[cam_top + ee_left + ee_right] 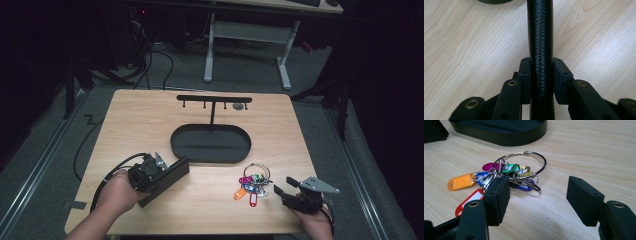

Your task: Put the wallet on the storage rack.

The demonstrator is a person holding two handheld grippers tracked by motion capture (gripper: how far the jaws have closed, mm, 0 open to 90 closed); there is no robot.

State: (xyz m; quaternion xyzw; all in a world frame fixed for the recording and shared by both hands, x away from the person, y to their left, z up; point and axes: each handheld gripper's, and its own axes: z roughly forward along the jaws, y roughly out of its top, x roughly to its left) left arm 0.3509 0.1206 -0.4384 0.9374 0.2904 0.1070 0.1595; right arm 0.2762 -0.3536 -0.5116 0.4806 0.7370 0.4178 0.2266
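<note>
A flat black case with a woven leather-like texture [172, 172] lies on the wooden table at the front left. My left gripper [161, 176] is shut on it; in the left gripper view the case's edge [540, 30] runs up between the two pads [525, 75], which press on both its sides. At the front right, a big metal ring with several coloured key tags [254, 183] rests on the table. My right gripper [284, 186] stands open just right of it. In the right gripper view the key bunch [516, 171] lies ahead of the left pad [497, 200], with nothing between the jaws.
A black oval tray [210, 159] sits mid-table, its wall close behind the keys [506, 135]. From it rises a post with a black hook bar [214, 98]; a small grey thing [239, 106] hangs at the bar's right end. A white desk frame [247, 35] stands beyond the table.
</note>
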